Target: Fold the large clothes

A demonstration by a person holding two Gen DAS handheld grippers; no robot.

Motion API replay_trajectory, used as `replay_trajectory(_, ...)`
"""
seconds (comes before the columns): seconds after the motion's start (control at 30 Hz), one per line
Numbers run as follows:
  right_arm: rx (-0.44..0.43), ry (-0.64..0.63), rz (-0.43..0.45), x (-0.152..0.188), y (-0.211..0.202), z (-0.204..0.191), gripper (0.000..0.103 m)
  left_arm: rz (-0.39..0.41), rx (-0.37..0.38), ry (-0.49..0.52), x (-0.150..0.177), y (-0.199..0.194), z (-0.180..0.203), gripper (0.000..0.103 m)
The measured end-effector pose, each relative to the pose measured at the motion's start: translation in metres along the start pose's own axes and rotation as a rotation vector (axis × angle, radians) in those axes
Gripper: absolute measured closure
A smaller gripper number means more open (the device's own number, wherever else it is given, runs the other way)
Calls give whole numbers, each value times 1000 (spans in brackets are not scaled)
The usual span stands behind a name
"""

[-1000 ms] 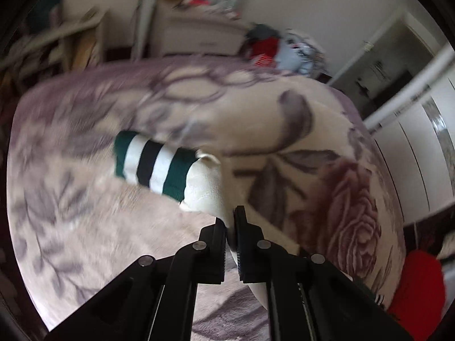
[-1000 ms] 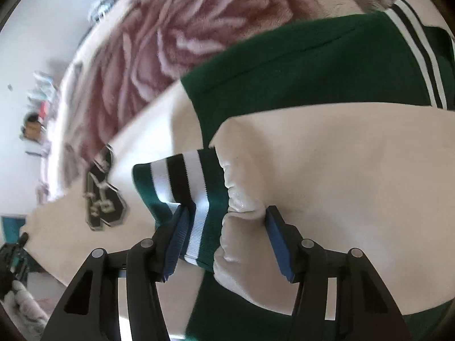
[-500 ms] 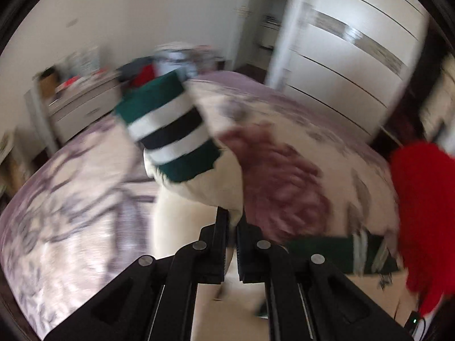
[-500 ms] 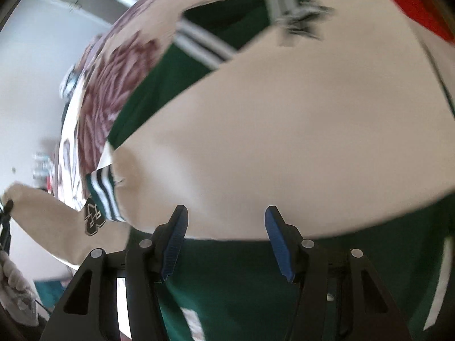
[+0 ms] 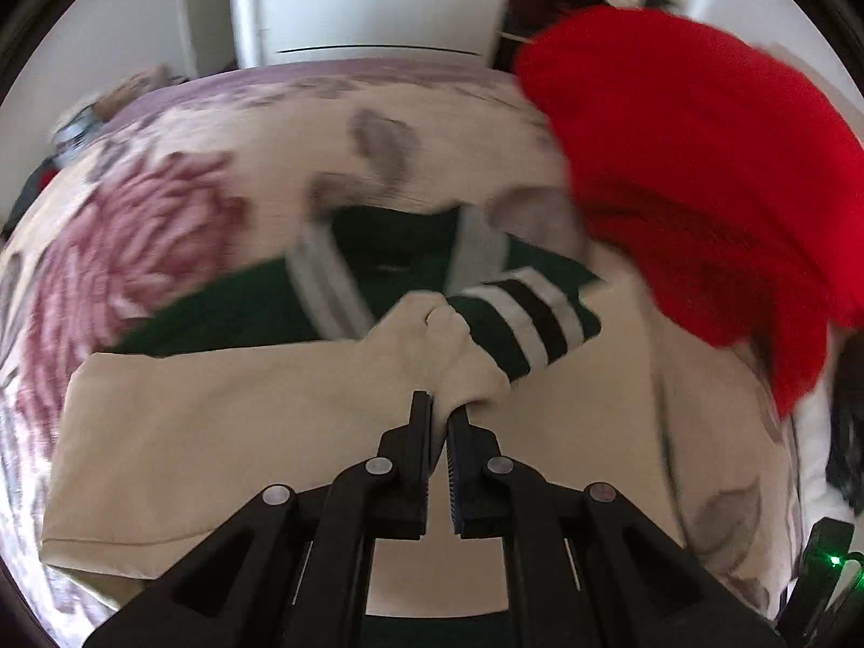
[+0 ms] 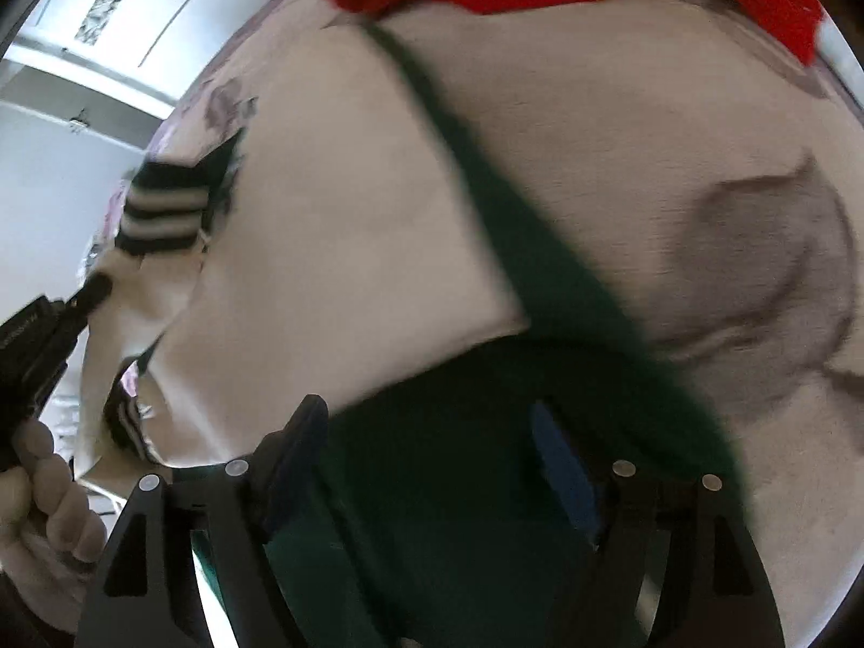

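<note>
The cream sleeve (image 5: 432, 356) is pinched by the left claw (image 5: 440, 421) above the jacket (image 5: 216, 432), while the right claw (image 6: 432, 432) is held spread over it.

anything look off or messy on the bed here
A red garment lies bunched on the floral blanket, its edge against the jacket being folded. Otherwise nothing stands out.

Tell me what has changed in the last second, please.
The left gripper has carried the cream sleeve from the bare blanket over onto the jacket; its striped cuff now lies near the collar. The right gripper has let go of the other sleeve and hangs open over the green body. The left stays shut on its sleeve.
</note>
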State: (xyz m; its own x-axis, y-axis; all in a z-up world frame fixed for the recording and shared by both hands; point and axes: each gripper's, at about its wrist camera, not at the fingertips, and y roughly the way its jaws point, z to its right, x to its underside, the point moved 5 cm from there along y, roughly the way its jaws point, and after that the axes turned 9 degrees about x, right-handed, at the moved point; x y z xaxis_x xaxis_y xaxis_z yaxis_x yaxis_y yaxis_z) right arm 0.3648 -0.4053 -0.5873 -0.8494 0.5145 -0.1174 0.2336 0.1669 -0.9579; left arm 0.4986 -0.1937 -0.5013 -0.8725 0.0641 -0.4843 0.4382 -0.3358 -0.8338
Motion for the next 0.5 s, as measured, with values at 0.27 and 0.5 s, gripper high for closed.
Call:
replay_trajectory(0.27, 64, 23, 4, -24, -25, 83, 23, -119, -99, 131, 32, 30, 75, 88)
replay_trajectory(0.5, -55, 71, 13, -80, -54, 91, 23, -86, -132, 9, 43, -19, 23, 2)
